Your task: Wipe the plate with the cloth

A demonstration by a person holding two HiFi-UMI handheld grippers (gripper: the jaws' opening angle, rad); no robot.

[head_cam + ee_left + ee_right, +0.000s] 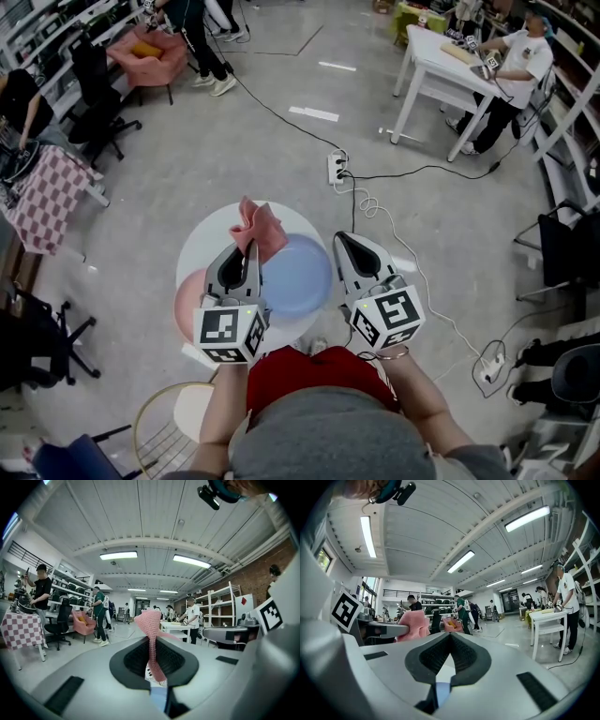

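Left edge of the round white table (199, 242): a pink plate (186, 302), largely covered from above by the left gripper (248, 247).

Left gripper: claw pinching the pink cloth (260, 228). In the left gripper view a narrow strip of the cloth (150, 626) runs up between the pads and bunches loosely beyond the tips. It hangs over the far part of the table, and we cannot tell whether it touches the plates.

Table centre: a blue plate (298, 277), overlapping the pink one. We judge it the likelier wiping target, being bare and nearest the cloth.

Right gripper (349, 246): over the blue plate's right rim, claw pressed together at the tips with nothing between.

Handling, as we judge it:
- The cloth is soft, light and floppy, and a pinch through its middle leaves a wad to press flat.
- The plate looks stiff, smooth and light, likely to slide under wiping.
- We would steady it at the right rim.
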